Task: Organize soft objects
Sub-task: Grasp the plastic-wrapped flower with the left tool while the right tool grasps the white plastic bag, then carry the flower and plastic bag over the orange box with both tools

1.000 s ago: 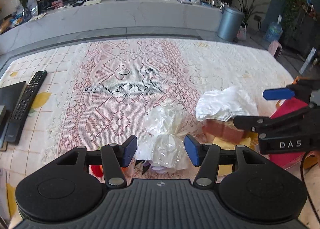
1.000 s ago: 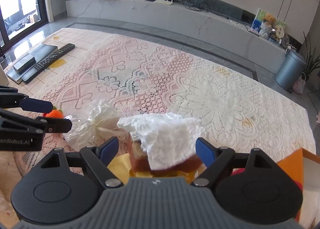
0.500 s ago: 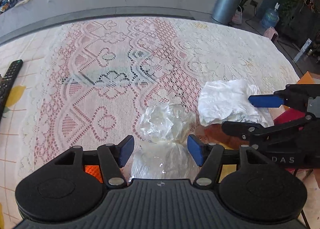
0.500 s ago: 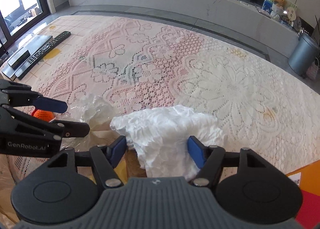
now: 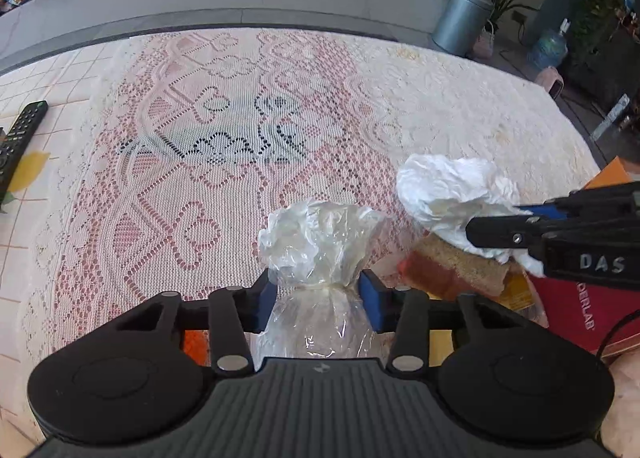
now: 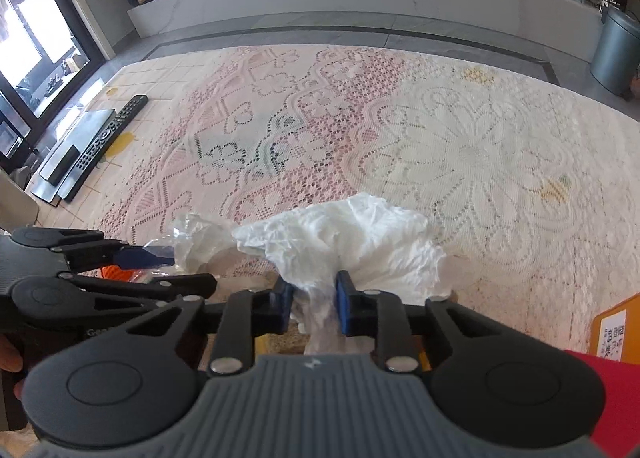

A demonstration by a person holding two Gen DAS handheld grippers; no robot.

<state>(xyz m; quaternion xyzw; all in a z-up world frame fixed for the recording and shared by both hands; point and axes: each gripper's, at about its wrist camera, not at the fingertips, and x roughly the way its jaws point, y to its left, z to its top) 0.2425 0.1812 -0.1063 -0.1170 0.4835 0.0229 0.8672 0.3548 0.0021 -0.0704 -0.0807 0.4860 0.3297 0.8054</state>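
So far my left tool [image 5: 318,300] pinches the clear plastic bag [image 5: 316,258] and my right tool [image 6: 311,308] pinches the white crumpled tissue [image 6: 352,242], both just above the lace-covered surface [image 5: 240,137], neither yet sorted anywhere.

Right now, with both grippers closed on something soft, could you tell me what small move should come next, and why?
Probably lift both straight up a little. The left gripper pinches the clear plastic bag at its tied neck, and the right gripper clamps the white crumpled paper, which drapes over a brown block.
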